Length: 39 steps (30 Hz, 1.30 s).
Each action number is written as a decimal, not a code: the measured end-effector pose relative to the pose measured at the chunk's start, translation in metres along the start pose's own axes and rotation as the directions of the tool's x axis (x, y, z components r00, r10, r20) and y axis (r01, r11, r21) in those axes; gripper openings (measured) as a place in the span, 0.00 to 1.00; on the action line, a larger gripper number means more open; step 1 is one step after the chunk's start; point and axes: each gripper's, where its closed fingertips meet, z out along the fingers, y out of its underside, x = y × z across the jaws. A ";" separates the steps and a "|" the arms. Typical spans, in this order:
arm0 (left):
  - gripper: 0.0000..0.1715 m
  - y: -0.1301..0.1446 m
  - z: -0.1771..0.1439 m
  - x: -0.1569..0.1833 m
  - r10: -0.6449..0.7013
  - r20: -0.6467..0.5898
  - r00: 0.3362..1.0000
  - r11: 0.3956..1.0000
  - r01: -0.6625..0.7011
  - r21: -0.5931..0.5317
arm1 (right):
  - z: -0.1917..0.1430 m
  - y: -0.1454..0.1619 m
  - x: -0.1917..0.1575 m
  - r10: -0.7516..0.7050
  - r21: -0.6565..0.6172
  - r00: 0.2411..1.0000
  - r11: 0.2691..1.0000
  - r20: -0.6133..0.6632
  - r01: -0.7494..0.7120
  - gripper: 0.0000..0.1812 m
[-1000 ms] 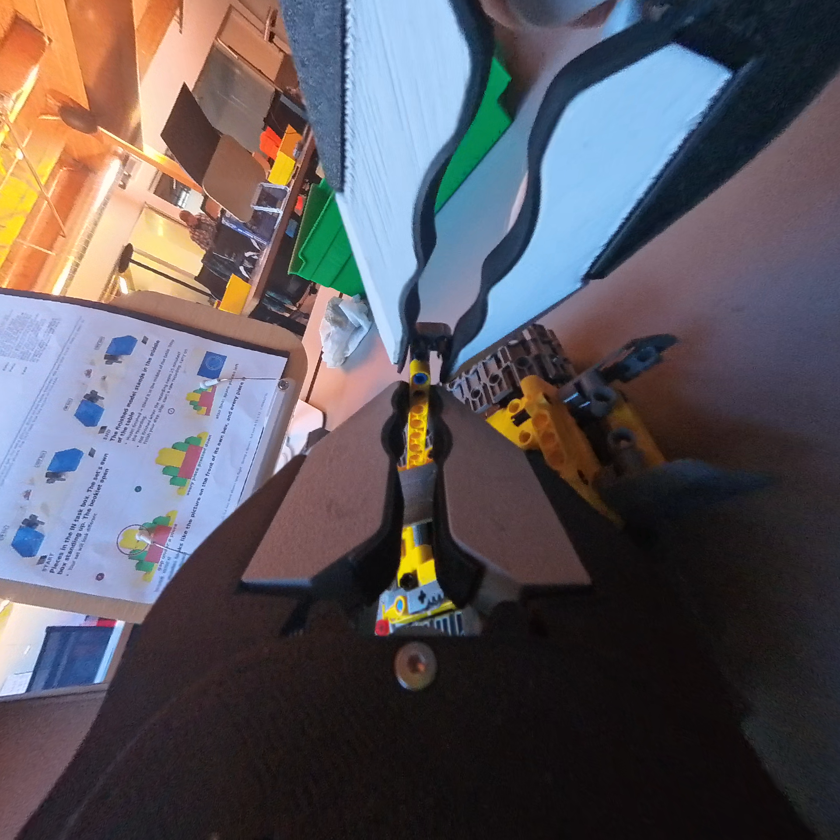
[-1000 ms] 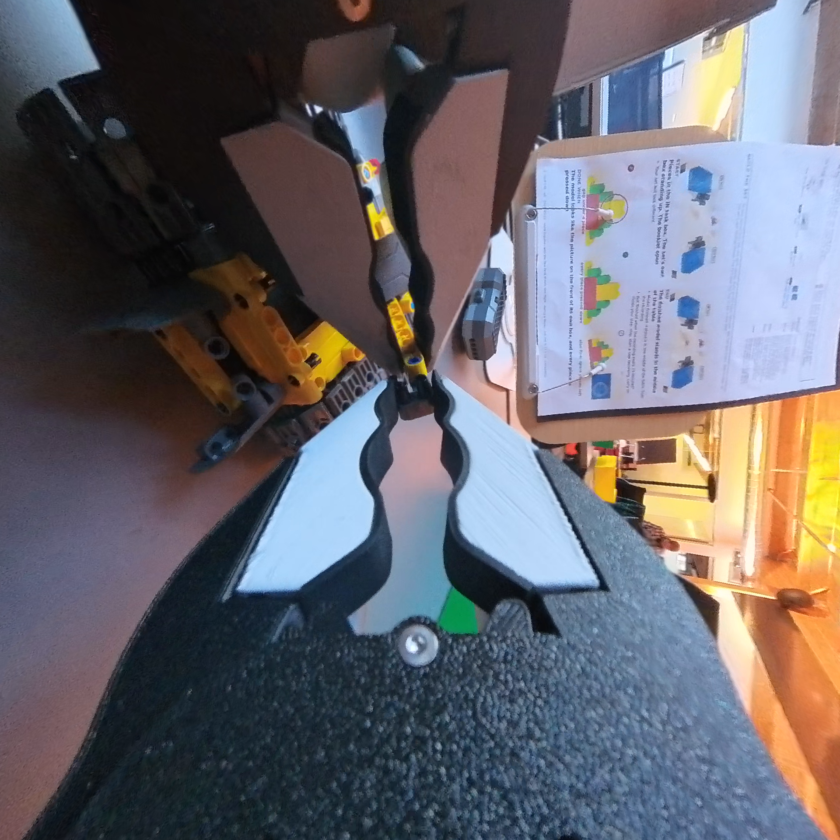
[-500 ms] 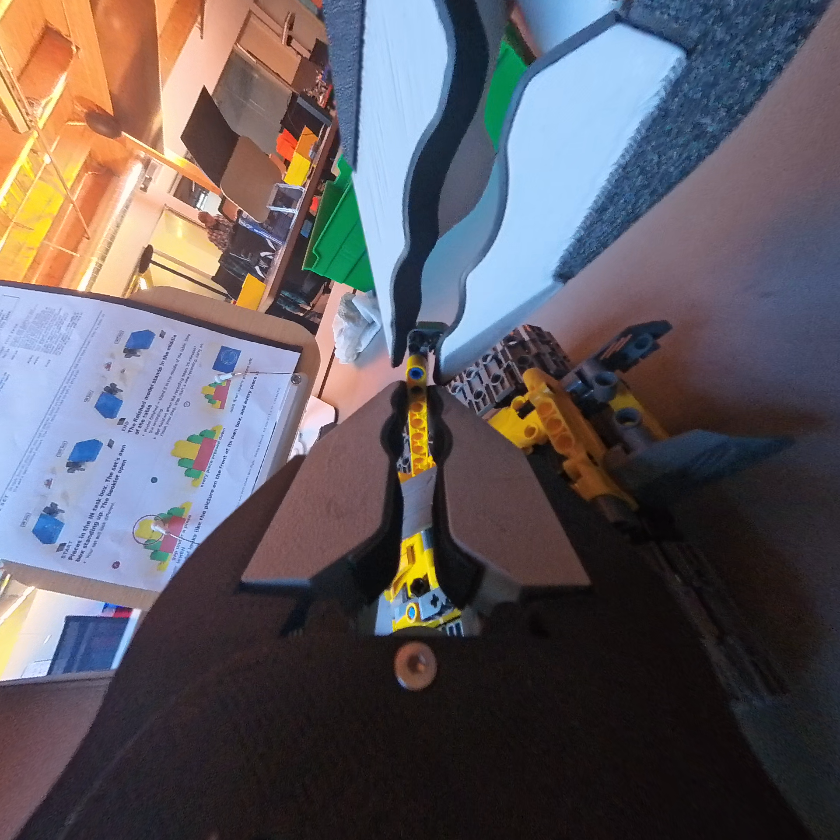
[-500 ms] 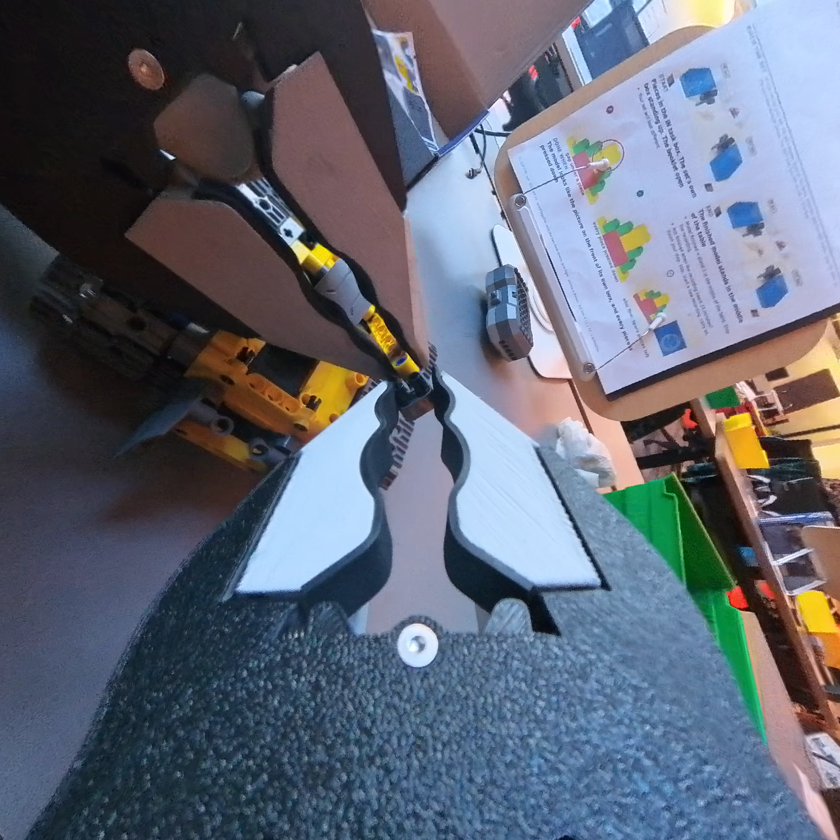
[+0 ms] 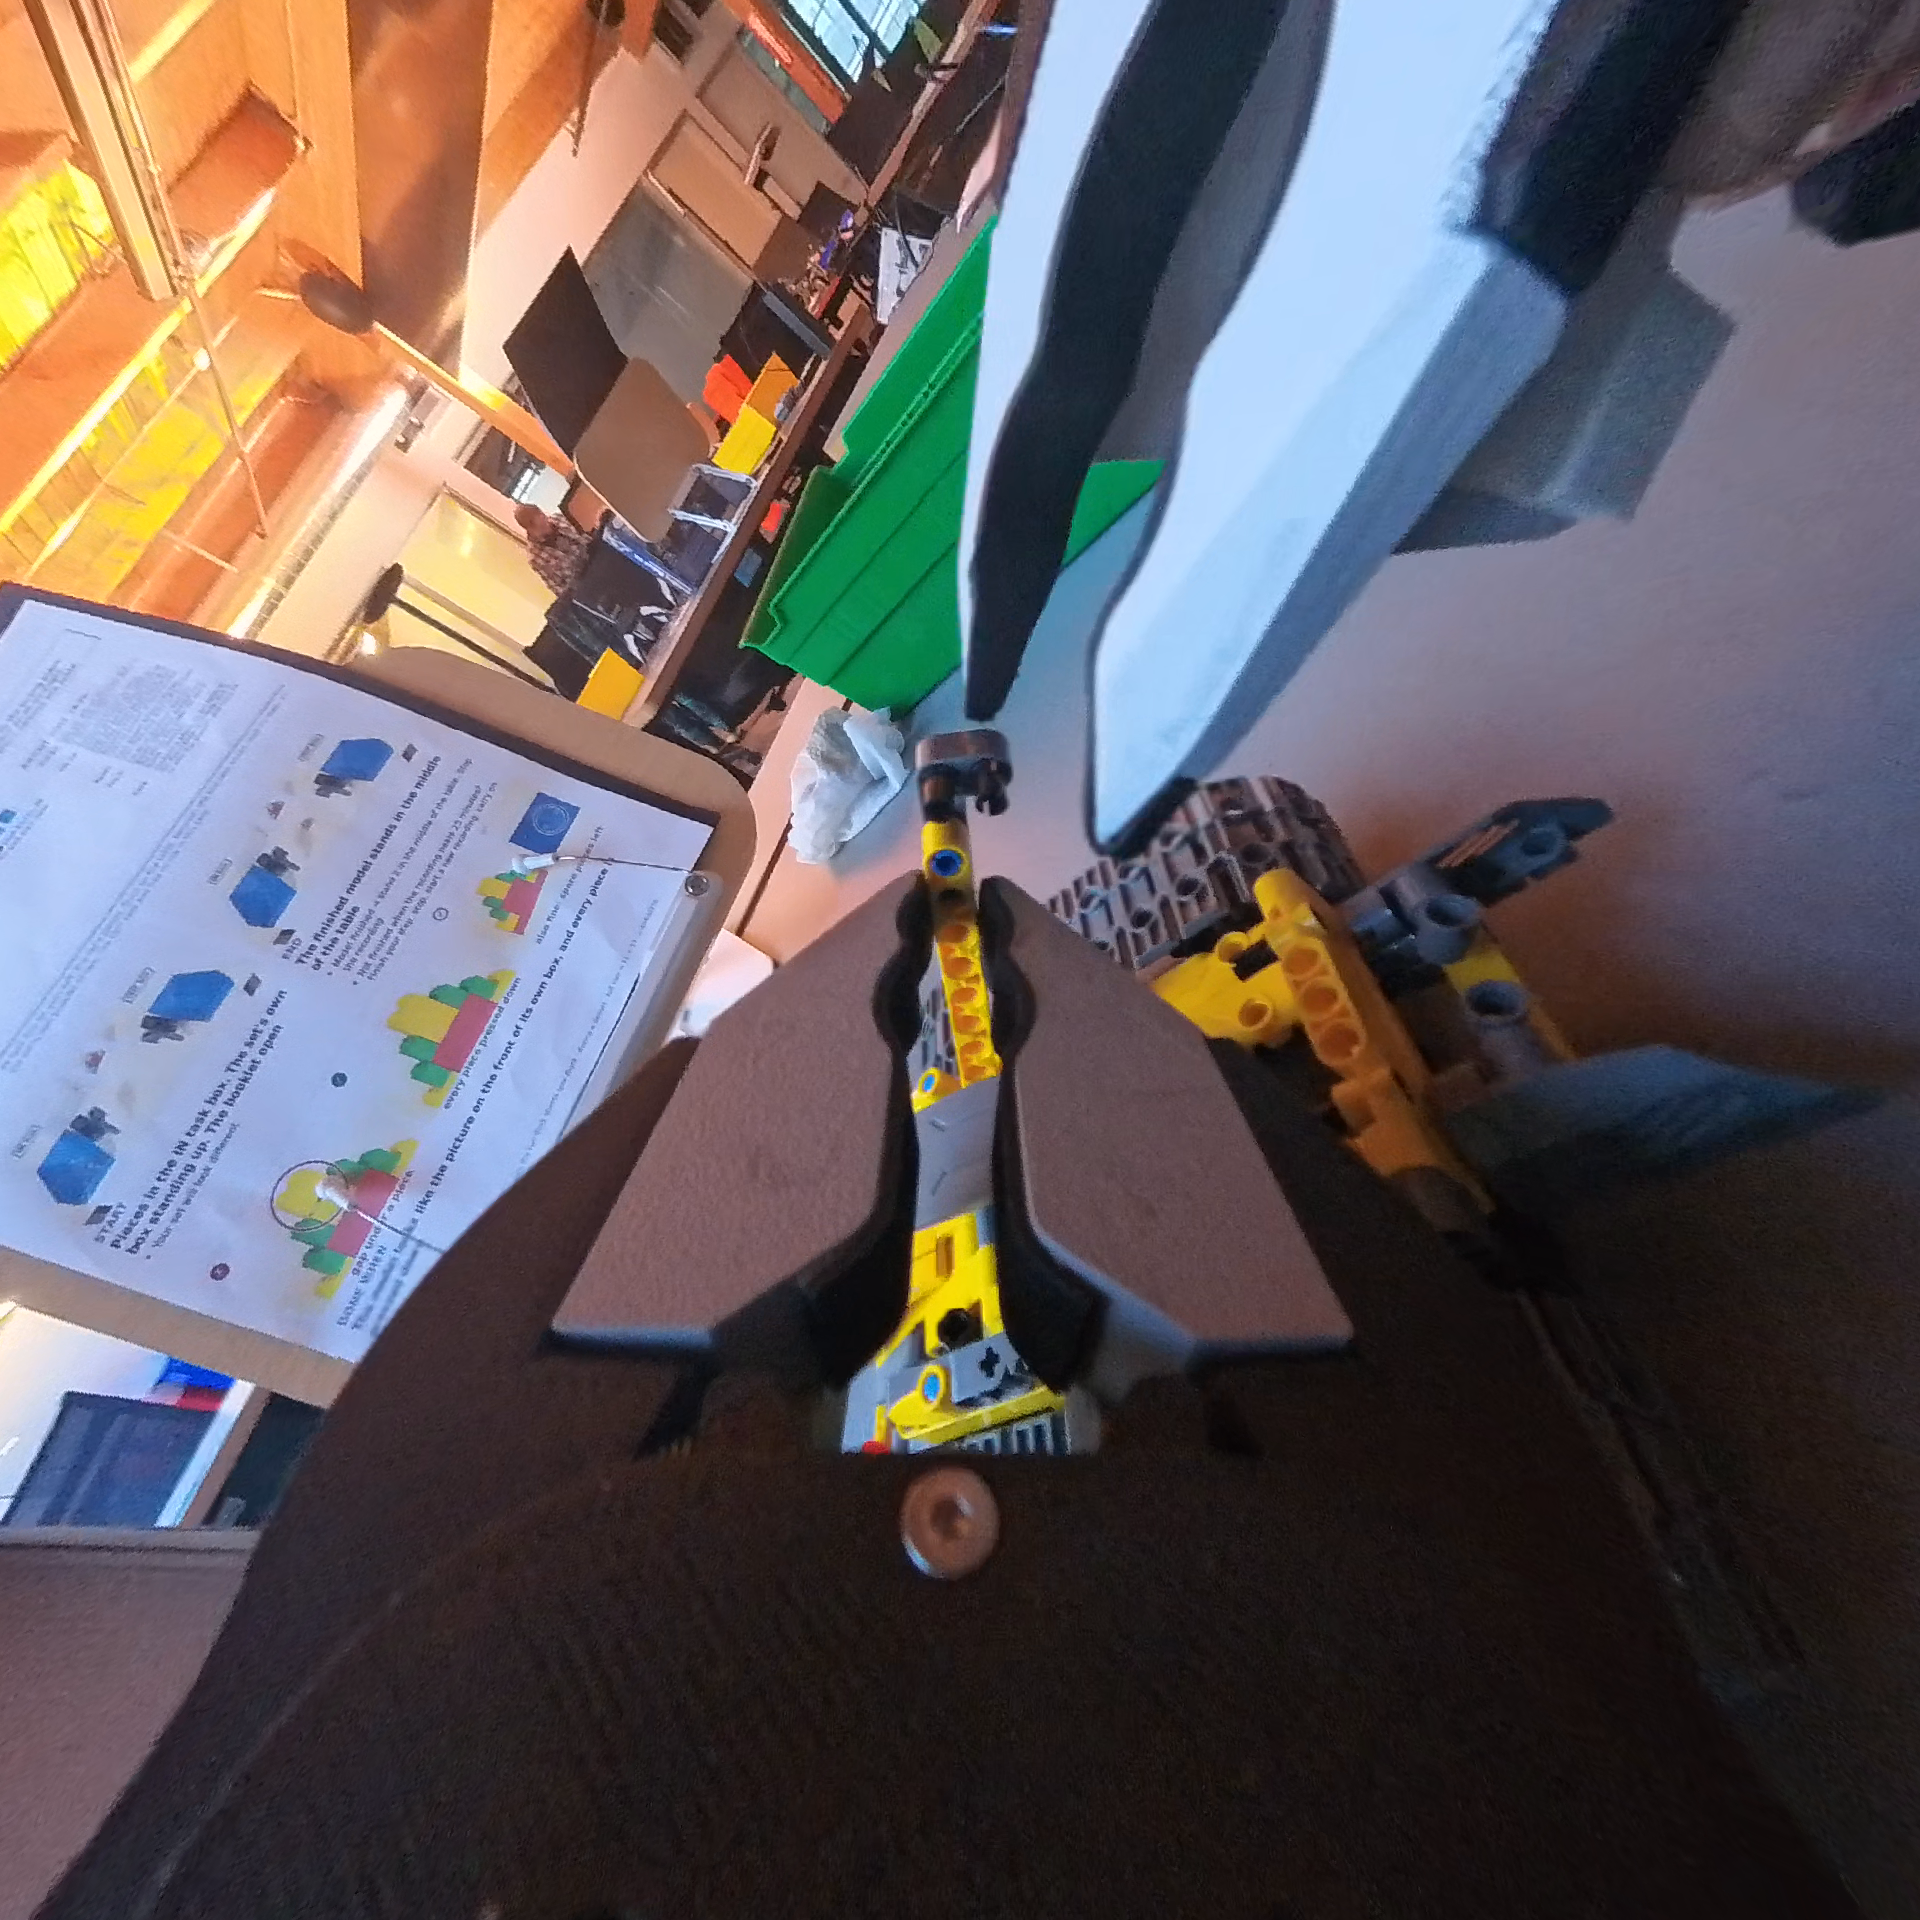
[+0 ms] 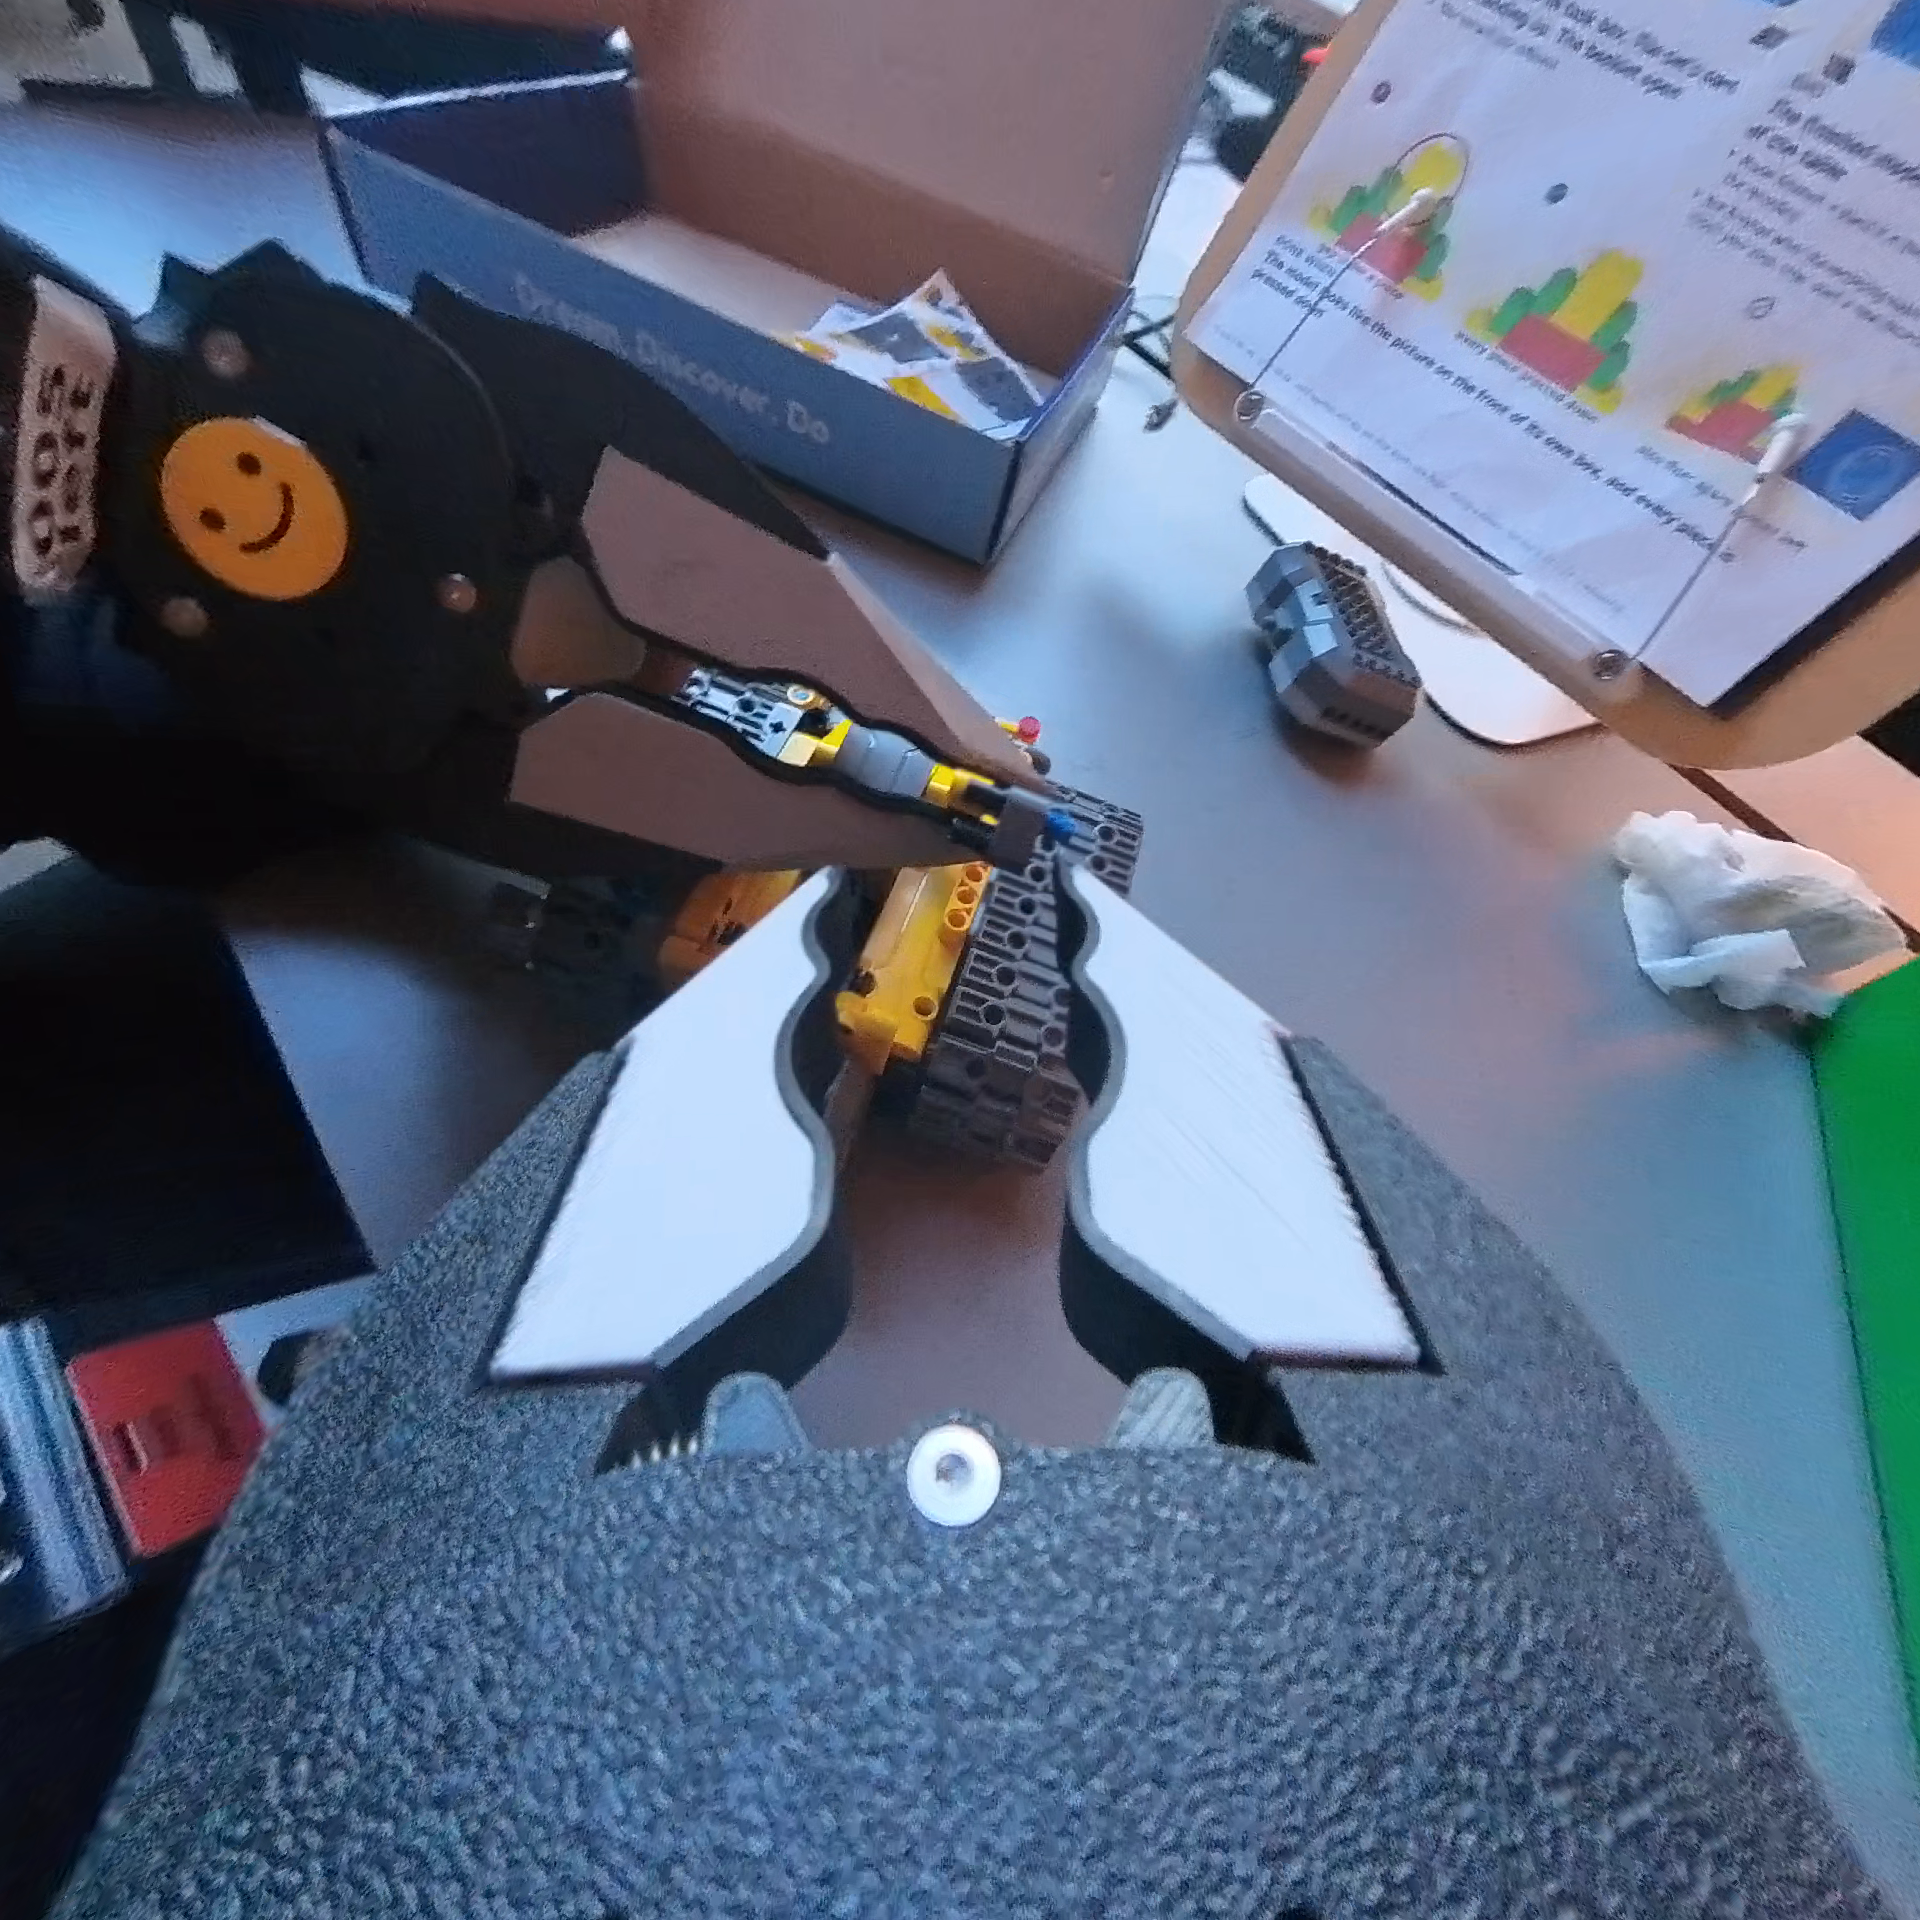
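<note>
- Left wrist view shows the left gripper (image 5: 951,904) clamped on a yellow beam assembly (image 5: 961,987), a thin strip of holed yellow pieces with a grey sleeve along it and a dark connector (image 5: 961,774) at its far tip, which juts past the fingers.
- Seen in the right wrist view, the same assembly (image 6: 883,769) runs between the left gripper's brown fingers (image 6: 727,790), and its dark, blue-pinned tip sits just over the tracked model.
- That tracked model (image 6: 977,987), yellow with a dark rubber tread, rests on the grey surface (image 6: 1455,935) directly beneath the beam assembly.
- Fingers of the right gripper (image 6: 951,904) stand apart with nothing between them; they frame the tracked model from the near side, and I cannot tell whether they touch it.
- From the left wrist view, the right gripper (image 5: 1049,727) hangs beyond the beam tip, its white-faced fingers (image 5: 1299,499) clear of the connector.
- Beyond the tracked model lies a small grey block (image 6: 1330,644), apart from it.
- An open blue box (image 6: 727,395) holding printed leaflets stands behind the left gripper.
- A sheet of pictures on a wooden board (image 6: 1558,312) stands past the grey block.
- A crumpled white tissue (image 6: 1756,925) lies beside a green bin (image 6: 1870,1247), well to the side of the model.
</note>
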 end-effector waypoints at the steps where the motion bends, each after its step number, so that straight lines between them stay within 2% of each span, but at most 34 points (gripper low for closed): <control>1: 0.03 0.000 0.000 0.000 0.007 0.006 1.000 1.000 -0.007 0.001 | 0.001 -0.001 0.001 0.016 0.011 1.000 1.000 -0.010 -0.015 0.20; 6: 0.04 -0.001 0.000 0.000 0.034 0.027 0.999 0.999 -0.034 0.003 | 0.011 -0.007 0.004 0.067 0.051 0.997 0.997 -0.023 -0.066 0.21; 8: 0.04 -0.002 0.000 0.000 0.040 0.029 0.999 0.999 -0.040 0.010 | 0.012 -0.010 0.009 0.062 0.071 0.997 0.996 -0.035 -0.060 0.11; 15: 0.04 -0.005 0.001 0.002 0.083 0.040 0.996 0.996 -0.084 0.017 | 0.011 -0.008 0.007 0.094 0.088 0.995 0.991 0.026 -0.096 0.11; 18: 0.03 -0.005 0.002 0.004 0.127 0.047 0.991 0.992 -0.126 -0.010 | 0.010 -0.005 0.007 0.041 0.064 0.999 0.997 0.007 -0.042 0.11; 21: 0.03 -0.006 0.001 0.005 0.070 0.004 0.998 0.998 -0.070 0.007 | 0.008 -0.006 0.006 -0.026 0.071 1.000 0.997 -0.014 0.027 0.09; 29: 0.03 -0.005 -0.001 0.006 0.002 -0.049 0.999 1.000 0.000 0.029 | 0.009 -0.006 0.006 -0.005 0.127 0.998 0.992 0.068 -0.004 0.09; 34: 0.03 -0.005 -0.001 0.005 -0.020 -0.062 0.998 0.999 0.022 0.035 | 0.010 -0.008 0.007 -0.149 0.103 0.989 0.984 0.022 0.146 0.08; 37: 0.03 -0.005 -0.002 0.007 -0.001 -0.063 0.998 0.999 0.004 0.043 | 0.009 -0.006 0.005 -0.305 0.071 0.951 0.949 -0.042 0.308 0.08; 39: 0.03 -0.007 -0.003 0.010 0.015 -0.066 0.998 0.998 -0.011 0.058 | 0.007 -0.004 0.001 -0.378 0.063 0.925 0.923 -0.040 0.380 0.10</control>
